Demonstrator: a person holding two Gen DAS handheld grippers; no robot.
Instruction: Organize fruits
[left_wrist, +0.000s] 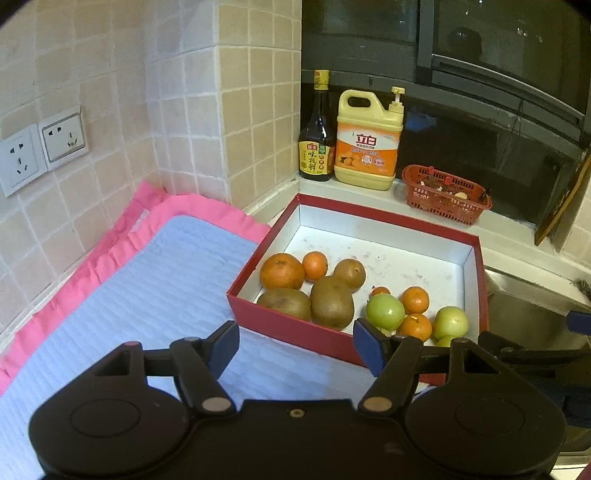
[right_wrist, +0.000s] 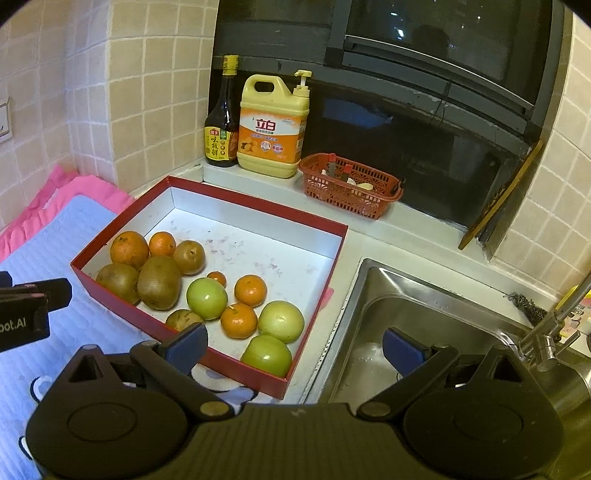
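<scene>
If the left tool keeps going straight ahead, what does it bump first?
Probably the red box: its near wall sits right between the open left tool's tips. If it clears that wall, the big kiwi comes next. Depth is hard to judge.

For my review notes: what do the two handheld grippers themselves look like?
Both alike: the left gripper and right gripper have matte black bodies with two round housings, black linkage arms on metal pivot pins, and blue fingertip pads. White lettering shows on the left one's side.

Open left tongs, red box, fruit
</scene>
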